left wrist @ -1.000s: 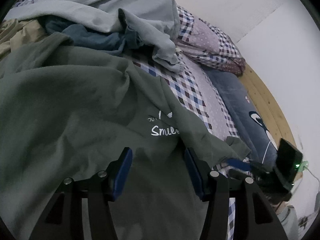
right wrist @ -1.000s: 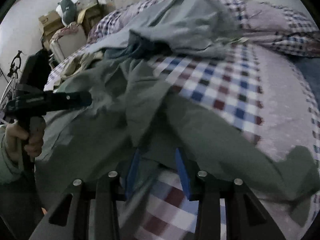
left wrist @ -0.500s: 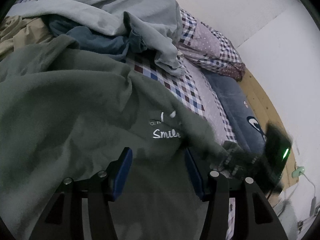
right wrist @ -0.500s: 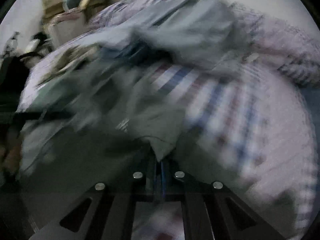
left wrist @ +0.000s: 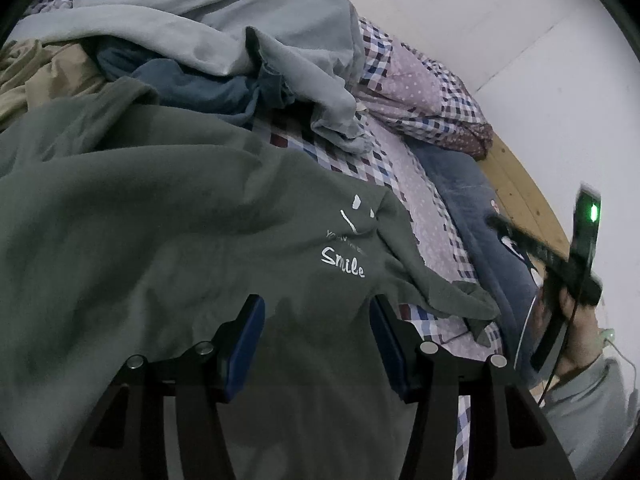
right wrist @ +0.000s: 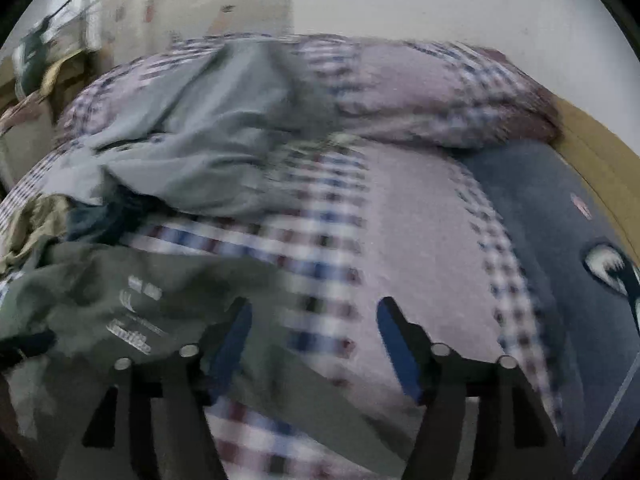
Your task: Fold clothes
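Note:
A dark green shirt with white "Smile" print lies spread over the checked bed sheet. My left gripper hovers open just above the shirt's front, nothing between its blue pads. In the blurred right wrist view the same green shirt lies at lower left, one sleeve running under my right gripper, which stands open over the sheet. The other hand-held gripper shows at the right edge of the left wrist view, held up by a hand.
A pale grey garment and a dark blue one are heaped at the back, with a tan garment to the left. A checked quilt, a blue pillow and the wooden bed frame lie on the right. Wall behind.
The right gripper shut on the shirt's sleeve half a second ago, then opened and swung right and up, away from the shirt. The sleeve now lies flatter. The left gripper barely moved.

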`<action>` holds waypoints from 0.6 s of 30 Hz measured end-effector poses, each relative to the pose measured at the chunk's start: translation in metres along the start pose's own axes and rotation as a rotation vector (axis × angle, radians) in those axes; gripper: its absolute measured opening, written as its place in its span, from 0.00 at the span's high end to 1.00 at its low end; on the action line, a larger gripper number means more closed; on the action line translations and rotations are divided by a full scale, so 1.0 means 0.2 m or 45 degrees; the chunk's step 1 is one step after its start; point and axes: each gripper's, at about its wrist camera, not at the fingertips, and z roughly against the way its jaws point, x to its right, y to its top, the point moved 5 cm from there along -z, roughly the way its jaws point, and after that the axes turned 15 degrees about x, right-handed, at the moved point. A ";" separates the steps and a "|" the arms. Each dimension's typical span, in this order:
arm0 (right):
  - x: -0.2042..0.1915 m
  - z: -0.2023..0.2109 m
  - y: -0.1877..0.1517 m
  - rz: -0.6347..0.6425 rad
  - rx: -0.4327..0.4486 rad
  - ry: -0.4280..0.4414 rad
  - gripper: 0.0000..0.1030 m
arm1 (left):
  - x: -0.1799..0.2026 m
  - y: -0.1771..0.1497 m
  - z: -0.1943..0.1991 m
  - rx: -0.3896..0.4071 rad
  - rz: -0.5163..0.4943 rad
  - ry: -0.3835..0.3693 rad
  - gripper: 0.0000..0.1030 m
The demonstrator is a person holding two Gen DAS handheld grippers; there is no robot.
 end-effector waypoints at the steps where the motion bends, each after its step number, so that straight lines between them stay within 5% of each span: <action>1: 0.10 0.03 -0.06 -0.031 -0.020 -0.032 0.31 | 0.00 0.00 0.00 0.002 0.002 -0.001 0.44; 8: 0.59 0.24 -0.43 -0.129 -0.136 -0.098 0.31 | 0.01 -0.01 -0.01 0.005 -0.008 0.007 0.44; 15: 0.50 0.24 -0.67 0.076 -0.280 0.090 0.32 | 0.01 -0.03 -0.02 0.005 -0.031 0.028 0.44; 18: 0.45 0.15 -0.74 0.206 -0.363 0.051 0.33 | 0.00 -0.04 -0.03 -0.003 -0.039 0.038 0.44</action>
